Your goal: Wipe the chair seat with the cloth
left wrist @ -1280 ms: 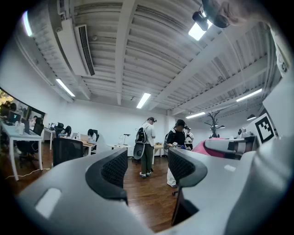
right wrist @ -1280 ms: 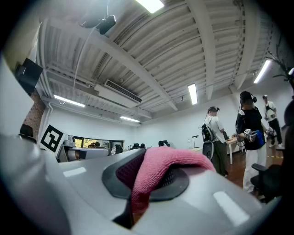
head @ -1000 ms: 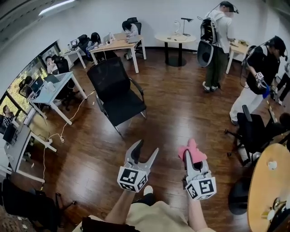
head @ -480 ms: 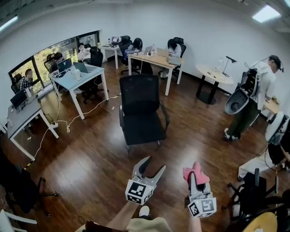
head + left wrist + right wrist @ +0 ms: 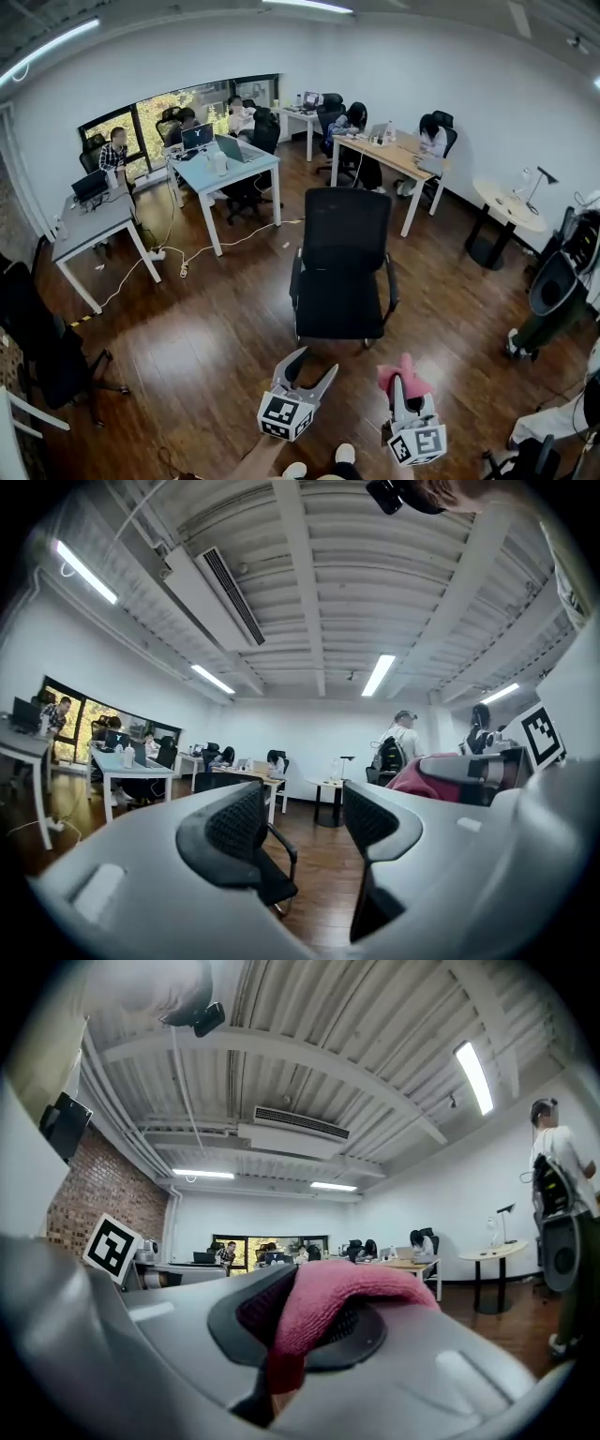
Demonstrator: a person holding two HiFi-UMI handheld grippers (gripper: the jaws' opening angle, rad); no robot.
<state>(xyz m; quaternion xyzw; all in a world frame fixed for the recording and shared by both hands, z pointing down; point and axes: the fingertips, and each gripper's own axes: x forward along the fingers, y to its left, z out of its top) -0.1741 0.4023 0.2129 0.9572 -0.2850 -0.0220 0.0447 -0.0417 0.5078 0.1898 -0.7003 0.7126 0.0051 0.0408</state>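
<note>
Nearest: both grippers are held low and side by side, marker cubes toward the person, fingers pointing forward and slightly up. The person's shoes (image 5: 345, 455) show just behind the cubes. The left gripper (image 5: 314, 366) has its fingers spread and grips nothing; in the left gripper view the gap shows only the distant chair (image 5: 272, 874). The right gripper (image 5: 401, 389) is clenched on the pink cloth (image 5: 403, 371). In the right gripper view the cloth (image 5: 328, 1302) is pinched between the pads, bulges over the tips and hangs down in front. The cloth sits just right of the left fingertips, apart from them. Ahead of both sets of fingertips lies a stretch of dark wooden floor (image 5: 216, 347), then the black chair (image 5: 340, 272), well apart from the fingers. Its seat (image 5: 339, 314) faces the grippers, with the backrest upright beyond. Farther left of the fingers stand white desks (image 5: 225, 164) with seated people. Far right stands a round table (image 5: 506, 206).
</note>
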